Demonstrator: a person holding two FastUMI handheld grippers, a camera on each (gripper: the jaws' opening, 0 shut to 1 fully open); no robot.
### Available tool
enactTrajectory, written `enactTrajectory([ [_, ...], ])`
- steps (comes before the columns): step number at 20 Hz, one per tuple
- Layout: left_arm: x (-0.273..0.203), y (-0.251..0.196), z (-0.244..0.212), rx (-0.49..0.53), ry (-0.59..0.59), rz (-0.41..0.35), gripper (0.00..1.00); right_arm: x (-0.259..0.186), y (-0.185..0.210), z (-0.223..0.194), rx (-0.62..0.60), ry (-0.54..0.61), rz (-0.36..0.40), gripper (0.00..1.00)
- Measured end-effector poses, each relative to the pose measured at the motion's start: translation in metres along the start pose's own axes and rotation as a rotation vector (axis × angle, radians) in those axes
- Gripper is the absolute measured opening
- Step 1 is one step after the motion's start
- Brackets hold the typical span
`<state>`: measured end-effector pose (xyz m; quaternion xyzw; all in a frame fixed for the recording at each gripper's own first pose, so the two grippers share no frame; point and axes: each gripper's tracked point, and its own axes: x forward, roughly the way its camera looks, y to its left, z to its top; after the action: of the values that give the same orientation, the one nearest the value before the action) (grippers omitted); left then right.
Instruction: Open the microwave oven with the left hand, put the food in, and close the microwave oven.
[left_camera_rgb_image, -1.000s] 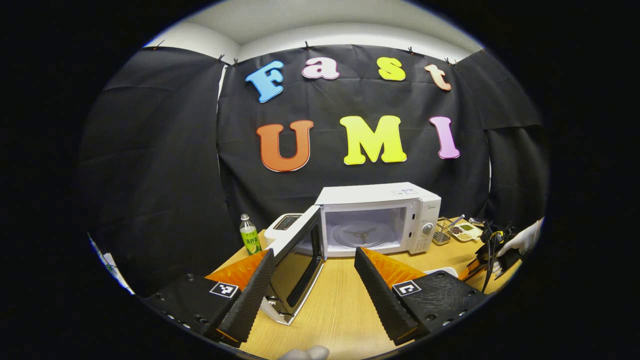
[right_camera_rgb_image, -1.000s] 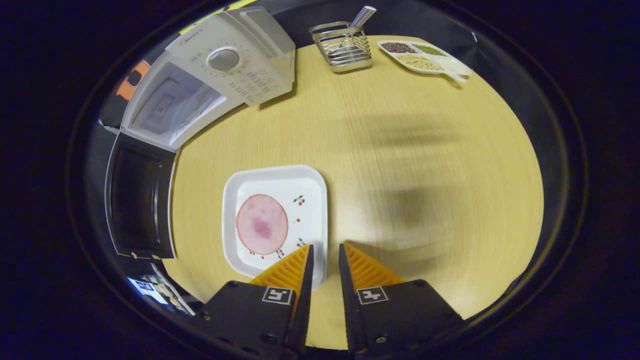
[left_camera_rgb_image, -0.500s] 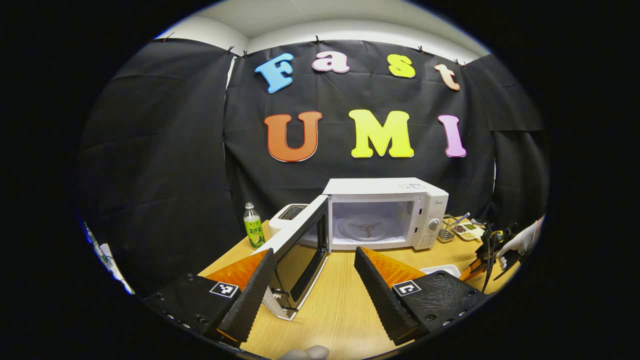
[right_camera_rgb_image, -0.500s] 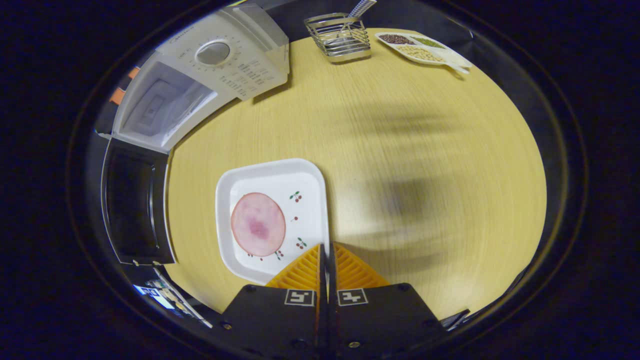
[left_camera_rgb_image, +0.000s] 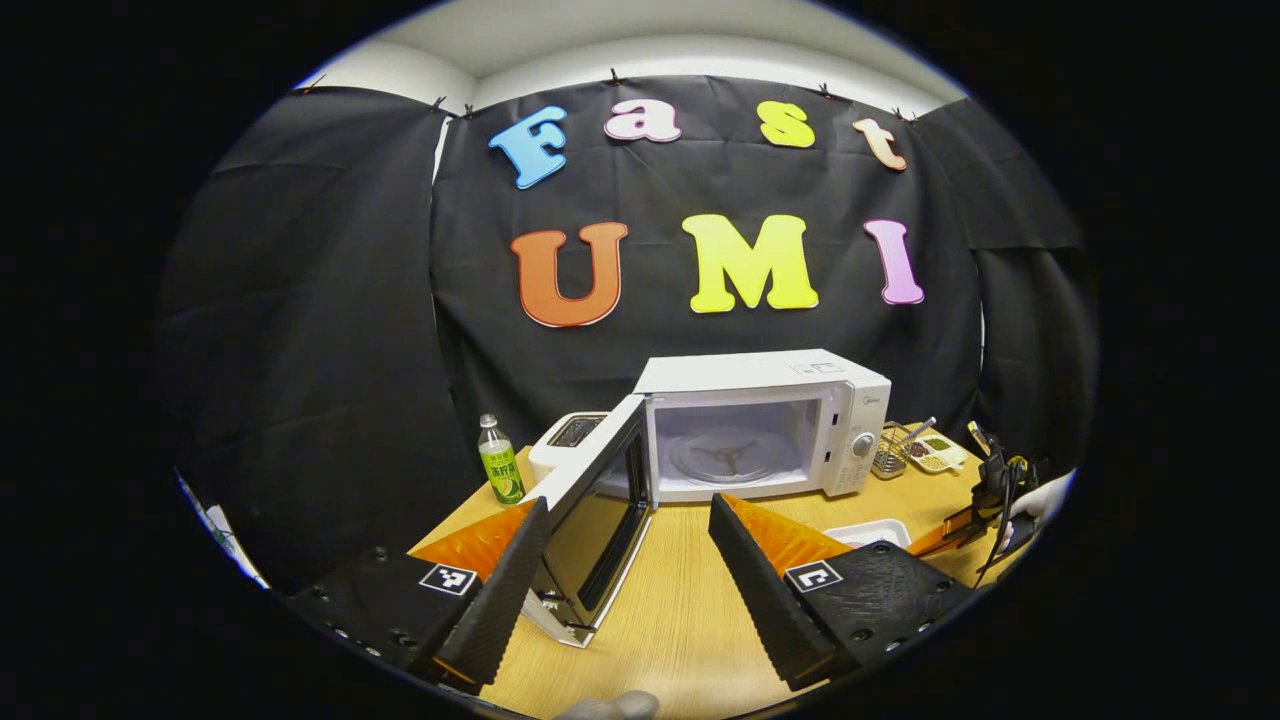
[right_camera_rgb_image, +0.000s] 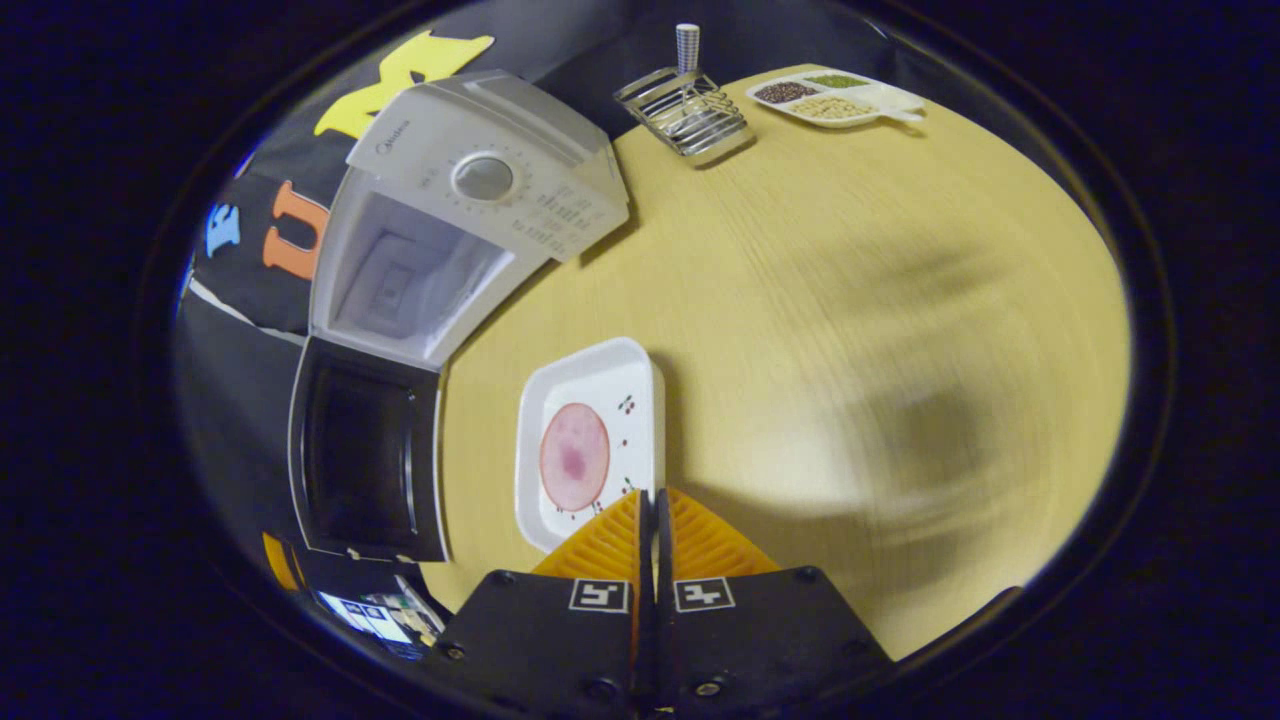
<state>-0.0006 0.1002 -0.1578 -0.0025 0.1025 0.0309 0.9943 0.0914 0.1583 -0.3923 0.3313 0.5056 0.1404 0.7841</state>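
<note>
Your left gripper (left_camera_rgb_image: 630, 520) is spread wide with nothing between the fingers, hanging above the table (left_camera_rgb_image: 690, 610) in front of the microwave (left_camera_rgb_image: 765, 420). The microwave door (left_camera_rgb_image: 600, 515) is swung open toward you on its left hinge; its lower edge sits between your two left fingers in the left gripper view, apart from both. The cavity is lit and the turntable (left_camera_rgb_image: 725, 458) is bare.

Your right gripper (right_camera_rgb_image: 650, 500) is closed tight on the near edge of the white plate (right_camera_rgb_image: 640, 370), one finger each side of the rim, no gap visible between them. The ham slice (right_camera_rgb_image: 574, 456) lies flat in the middle of that plate. The plate is on the table (right_camera_rgb_image: 850, 300) just in front of the open microwave (right_camera_rgb_image: 480, 210), to the right of its door (right_camera_rgb_image: 365, 450). I can't tell whether the plate is lifted off the surface or resting on it.

In the left gripper view, the plate (left_camera_rgb_image: 873, 530) shows at the far right with your right gripper (left_camera_rgb_image: 950, 520) and gloved hand (left_camera_rgb_image: 1040, 495) on it.

Behind the microwave on its right: a wire rack (right_camera_rgb_image: 685, 108) and a divided dish of beans (right_camera_rgb_image: 835, 95). On its left: a toaster (left_camera_rgb_image: 570, 440) and a green bottle (left_camera_rgb_image: 497, 462).
</note>
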Motion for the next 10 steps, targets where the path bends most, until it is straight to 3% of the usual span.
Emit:
enactTrajectory([
  [5,0.005,-0.004,0.008,0.025,-0.007,-0.004,0.96,0.007,0.042,0.013,0.016,-0.099,0.093,0.00],
  [7,0.007,-0.003,0.013,0.022,-0.014,0.006,0.96,0.015,0.062,0.022,0.062,-0.161,0.114,0.04],
  [10,0.008,-0.003,0.019,0.013,-0.022,0.022,0.96,0.036,0.107,0.039,0.148,-0.269,0.190,0.00],
])
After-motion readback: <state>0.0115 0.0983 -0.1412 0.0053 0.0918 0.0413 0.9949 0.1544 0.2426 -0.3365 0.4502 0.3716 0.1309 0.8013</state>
